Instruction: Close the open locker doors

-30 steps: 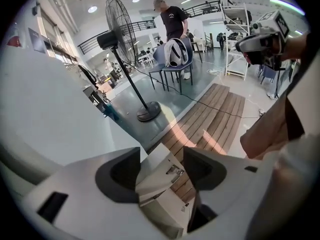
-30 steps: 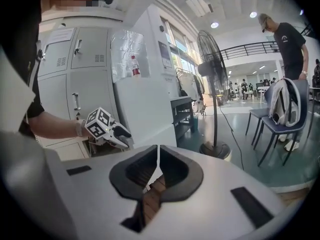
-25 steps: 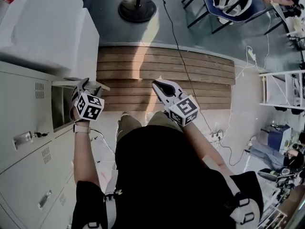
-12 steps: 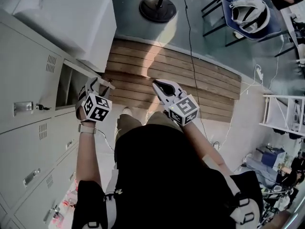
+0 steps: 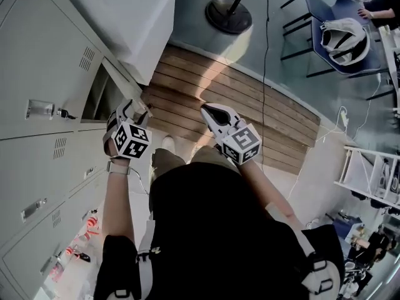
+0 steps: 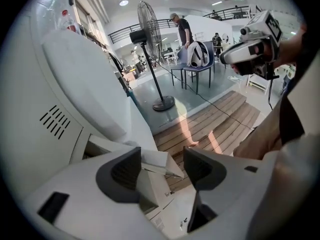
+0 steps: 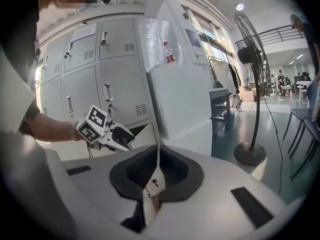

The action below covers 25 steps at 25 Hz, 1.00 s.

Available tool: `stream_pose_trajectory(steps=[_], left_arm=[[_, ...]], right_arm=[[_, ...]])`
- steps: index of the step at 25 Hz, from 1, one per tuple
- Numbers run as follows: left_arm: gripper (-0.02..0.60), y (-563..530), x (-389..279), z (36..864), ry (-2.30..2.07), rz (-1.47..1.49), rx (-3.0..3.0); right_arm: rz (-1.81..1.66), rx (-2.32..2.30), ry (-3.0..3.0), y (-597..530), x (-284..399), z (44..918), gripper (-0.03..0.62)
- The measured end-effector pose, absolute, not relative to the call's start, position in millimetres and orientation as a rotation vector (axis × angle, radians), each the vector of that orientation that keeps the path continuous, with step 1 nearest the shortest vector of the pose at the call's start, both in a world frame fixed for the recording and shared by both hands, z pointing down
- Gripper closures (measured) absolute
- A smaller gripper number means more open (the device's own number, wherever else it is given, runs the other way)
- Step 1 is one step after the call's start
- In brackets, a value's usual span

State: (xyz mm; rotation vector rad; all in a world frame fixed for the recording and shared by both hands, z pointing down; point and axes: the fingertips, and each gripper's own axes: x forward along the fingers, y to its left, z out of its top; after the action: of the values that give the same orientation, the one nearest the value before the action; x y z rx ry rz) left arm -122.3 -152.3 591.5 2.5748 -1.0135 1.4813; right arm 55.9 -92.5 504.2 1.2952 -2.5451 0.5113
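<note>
The left gripper (image 5: 134, 110) is spread, its ribbed dark pads either side of the thin sheet-metal corner of the open locker door (image 6: 159, 160); contact cannot be told. The door juts from the grey, louvred lockers (image 5: 44, 61) at nine o'clock. The right gripper (image 5: 210, 112), at three o'clock of the left, is pressed together above slatted wooden decking (image 5: 250, 102).

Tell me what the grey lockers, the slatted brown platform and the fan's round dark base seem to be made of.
Light grey lockers: painted sheet metal with a satin finish, judging by the pressed vent louvres and thin door edges. Brown slatted platform: matte wood, with visible grain and gaps between the boards. Round dark fan base: likely metal or heavy plastic with a dull finish; the look leaves it open.
</note>
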Motion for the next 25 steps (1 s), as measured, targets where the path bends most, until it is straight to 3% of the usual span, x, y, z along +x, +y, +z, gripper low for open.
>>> stream_pose_trajectory(steps=[17,25], left_arm=[[0.322,-149,-212,594,-1.282,1.470,2.401],[0.371,-153,-249,591,-1.394,1.447,2.329]], right_arm=[[0.490,1.132,-2.589,-97,-8,509,0.568],[0.476,1.086,-2.600,-103,-30,509,0.568]])
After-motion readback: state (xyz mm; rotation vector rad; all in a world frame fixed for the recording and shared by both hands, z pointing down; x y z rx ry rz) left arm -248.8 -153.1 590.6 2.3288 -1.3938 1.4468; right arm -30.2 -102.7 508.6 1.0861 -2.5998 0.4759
